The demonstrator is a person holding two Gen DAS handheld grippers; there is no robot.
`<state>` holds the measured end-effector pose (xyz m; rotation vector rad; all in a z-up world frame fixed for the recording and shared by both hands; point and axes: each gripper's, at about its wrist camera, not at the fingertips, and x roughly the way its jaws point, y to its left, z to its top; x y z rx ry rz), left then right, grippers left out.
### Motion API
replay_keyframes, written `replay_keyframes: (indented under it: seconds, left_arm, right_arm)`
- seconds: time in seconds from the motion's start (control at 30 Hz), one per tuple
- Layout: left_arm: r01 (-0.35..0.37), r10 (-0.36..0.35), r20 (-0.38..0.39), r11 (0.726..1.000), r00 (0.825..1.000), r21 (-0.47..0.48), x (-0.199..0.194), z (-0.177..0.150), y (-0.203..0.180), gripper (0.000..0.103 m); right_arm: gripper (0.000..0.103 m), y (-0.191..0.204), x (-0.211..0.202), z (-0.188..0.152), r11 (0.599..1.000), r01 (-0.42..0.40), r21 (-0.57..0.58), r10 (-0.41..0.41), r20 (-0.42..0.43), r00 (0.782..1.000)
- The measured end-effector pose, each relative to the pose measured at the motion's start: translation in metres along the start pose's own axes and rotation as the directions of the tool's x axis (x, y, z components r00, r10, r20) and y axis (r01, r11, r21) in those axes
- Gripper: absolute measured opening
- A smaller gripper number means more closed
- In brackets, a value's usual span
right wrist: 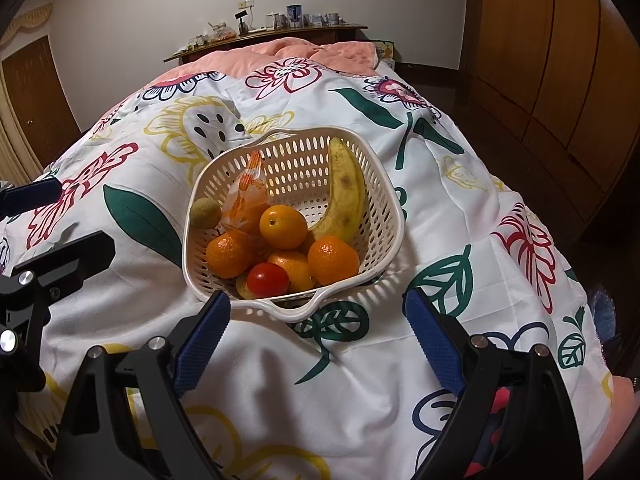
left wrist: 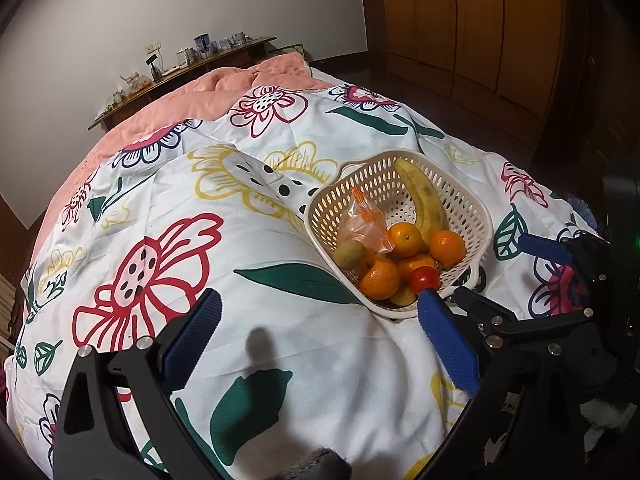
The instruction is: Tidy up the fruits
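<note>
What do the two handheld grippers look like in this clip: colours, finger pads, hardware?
Both match: the left gripper and right gripper have black angular plastic frames with linkage arms joined by round silver bolts. Their fingers carry flat blue pads with a fine knurled texture. No cables, markings or sleeves are visible.

Small clutter on the far shelf [right wrist: 280, 34] too tiny to identify. Yellowish fruit [right wrist: 243, 286] at the basket [right wrist: 394, 216] near rim mostly buried under oranges (type unclear). Contents of the clear bag [right wrist: 246, 196] unreadable. Blue fuzzy thing [right wrist: 602, 312] at the bed's right edge cut off.
</note>
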<state>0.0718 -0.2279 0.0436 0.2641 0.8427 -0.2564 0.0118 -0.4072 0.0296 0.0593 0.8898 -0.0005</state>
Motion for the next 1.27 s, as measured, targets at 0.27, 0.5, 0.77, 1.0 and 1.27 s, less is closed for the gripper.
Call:
replay_keyframes:
  seconds: [0.27,0.5,0.77,1.0,1.27]
  left_arm:
    - [-0.001,0.001,0.001,1.0,1.0,0.002,-0.0003,-0.0004,-0.0002,0.1]
    - [-0.001,0.001,0.002,1.0,1.0,0.005,-0.0004,-0.0006,-0.0009,0.1]
    - [-0.001,0.0,0.018,1.0,1.0,0.026,-0.0024,-0.0005,-0.0039,0.1]
    - [-0.007,0.007,0.02,0.999,1.0,0.036,-0.0023,-0.0013,-0.006,0.1]
    - [-0.009,0.009,0.003,1.0,1.0,0.015,-0.0011,-0.0008,-0.0021,0.1]
  right_arm:
    - [0.089,-0.0009,0.0005,-0.0005,1.0,0.0,0.0,0.0,-0.001,1.0]
    - [0.089,-0.0007,0.0009,-0.0004,1.0,-0.001,0.0,0.001,-0.001,1.0]
    - [0.089,-0.0007,0.001,-0.0005,1.0,0.0,0.001,0.0,-0.001,1.0]
    - [0.089,-0.0006,0.0014,-0.0002,1.0,-0.001,0.001,0.001,-0.001,1.0]
    - [0.089,-0.0029,0.0069,-0.0024,1.0,-0.005,0.017,0.005,-0.006,1.0]
